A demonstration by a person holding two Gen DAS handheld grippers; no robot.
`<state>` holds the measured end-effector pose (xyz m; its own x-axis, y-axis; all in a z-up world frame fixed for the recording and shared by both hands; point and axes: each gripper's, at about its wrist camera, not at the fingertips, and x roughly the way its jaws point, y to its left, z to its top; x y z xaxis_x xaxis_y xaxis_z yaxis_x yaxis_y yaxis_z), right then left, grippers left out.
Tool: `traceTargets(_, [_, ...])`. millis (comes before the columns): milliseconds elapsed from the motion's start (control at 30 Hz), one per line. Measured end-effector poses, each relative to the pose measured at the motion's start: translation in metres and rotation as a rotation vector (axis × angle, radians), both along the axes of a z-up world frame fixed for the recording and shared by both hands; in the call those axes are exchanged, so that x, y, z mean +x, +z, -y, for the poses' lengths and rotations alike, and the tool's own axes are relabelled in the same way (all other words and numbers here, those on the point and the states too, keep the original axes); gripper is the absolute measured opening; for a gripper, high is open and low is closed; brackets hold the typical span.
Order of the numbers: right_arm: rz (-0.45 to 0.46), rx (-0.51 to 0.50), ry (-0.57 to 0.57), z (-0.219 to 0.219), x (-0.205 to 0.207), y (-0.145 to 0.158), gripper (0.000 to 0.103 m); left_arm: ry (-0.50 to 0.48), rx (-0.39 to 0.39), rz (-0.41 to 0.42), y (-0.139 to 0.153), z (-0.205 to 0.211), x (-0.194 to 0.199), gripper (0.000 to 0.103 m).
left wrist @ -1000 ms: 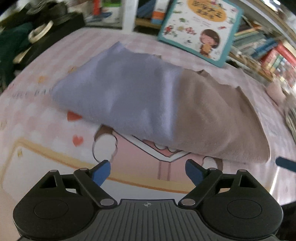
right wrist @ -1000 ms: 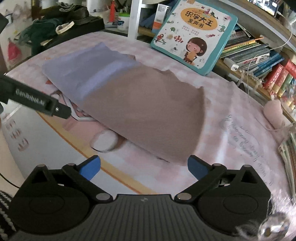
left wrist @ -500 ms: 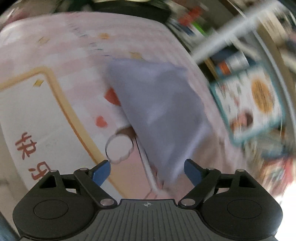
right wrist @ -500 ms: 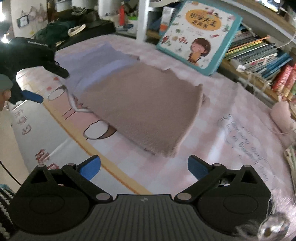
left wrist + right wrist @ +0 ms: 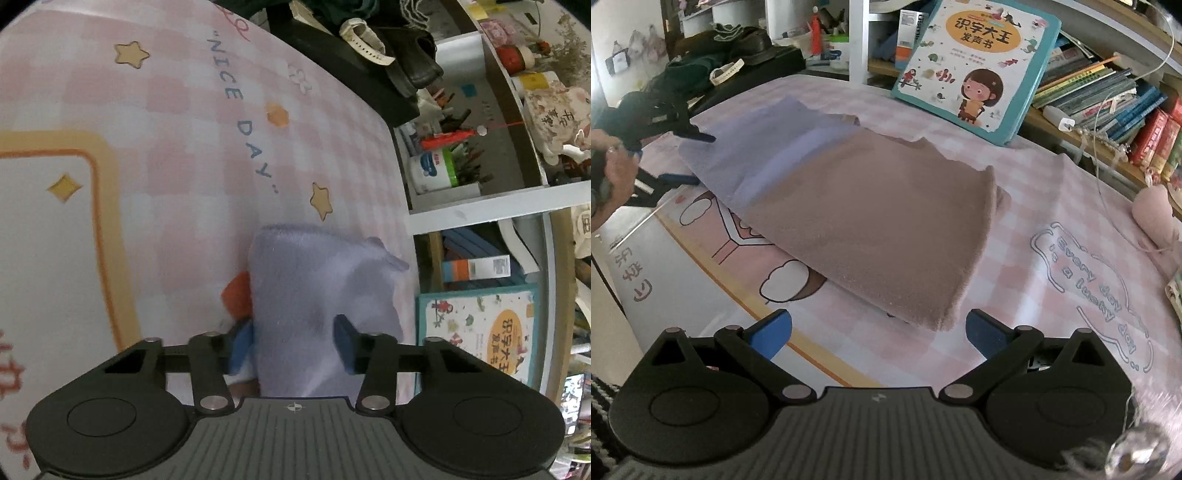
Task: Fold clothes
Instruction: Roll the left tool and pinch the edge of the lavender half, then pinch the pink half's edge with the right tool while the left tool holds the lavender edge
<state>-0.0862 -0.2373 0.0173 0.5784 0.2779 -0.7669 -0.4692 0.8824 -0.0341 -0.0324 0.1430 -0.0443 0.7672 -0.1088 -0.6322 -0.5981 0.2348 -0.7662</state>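
Note:
A folded garment (image 5: 868, 221), lavender at its left end and brown at its right, lies flat on the pink checked mat (image 5: 1015, 236). In the left wrist view its lavender end (image 5: 314, 288) runs between the blue pads of my left gripper (image 5: 291, 345), whose jaws are closing around it. The right wrist view shows that left gripper (image 5: 690, 158) held by a hand, one finger above the cloth's edge and one below, with a gap still showing. My right gripper (image 5: 879, 332) stands open just short of the brown near corner, nothing between its fingers.
A teal picture book (image 5: 975, 62) leans against the shelf behind the garment. Rows of books (image 5: 1108, 92) fill the shelf at right, and a pink plush (image 5: 1156, 214) lies on the mat's right side. Dark clothes and bags (image 5: 738, 48) pile up at back left.
My left gripper has rolled over, swung to the garment's lavender end and narrowed its jaws around it. The right gripper has stayed almost still and open.

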Motion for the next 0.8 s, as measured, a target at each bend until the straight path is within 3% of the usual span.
traceTargets(67, [0.003, -0.004, -0.008, -0.002, 0.001, 0.0, 0.102, 0.008, -0.006, 0.009, -0.003, -0.002, 0.004, 0.035])
traceTargets(133, [0.0, -0.003, -0.023, -0.004, 0.003, 0.0, 0.102, 0.013, -0.016, 0.013, -0.008, -0.005, 0.004, 0.014])
traceTargets(200, [-0.004, -0.003, -0.039, -0.005, 0.005, 0.0, 0.102, 0.018, -0.026, 0.051, -0.005, -0.006, 0.0, 0.008])
traceTargets(267, [-0.006, -0.007, -0.053, -0.007, 0.005, 0.0, 0.102, -0.058, 0.1, 0.151, 0.024, 0.005, -0.004, 0.008])
traceTargets(333, [-0.007, -0.01, -0.064, -0.007, 0.006, 0.0, 0.102, -0.211, 0.268, 0.238, 0.058, 0.023, 0.0, 0.009])
traceTargets(367, [-0.009, -0.011, -0.07, -0.008, 0.006, 0.0, 0.102, -0.273, 0.33, 0.253, 0.069, 0.029, 0.002, 0.01])
traceTargets(433, [-0.021, -0.009, -0.083, -0.009, 0.008, -0.002, 0.102, -0.296, 0.356, 0.216, 0.067, 0.029, 0.006, 0.016])
traceTargets(533, [-0.019, -0.009, -0.098, -0.011, 0.009, -0.001, 0.102, -0.202, 0.231, 0.089, 0.035, 0.01, 0.01, 0.023])
traceTargets(633, [-0.009, -0.014, -0.095, -0.014, 0.008, 0.001, 0.102, -0.108, 0.065, 0.085, 0.008, -0.006, 0.008, 0.026])
traceTargets(733, [-0.013, -0.021, -0.085, -0.018, 0.007, 0.0, 0.102, -0.105, 0.033, 0.082, -0.002, -0.007, 0.012, 0.041])
traceTargets(800, [-0.012, -0.024, -0.084, -0.02, 0.007, 0.0, 0.102, -0.109, 0.03, 0.083, -0.005, -0.006, 0.016, 0.046])
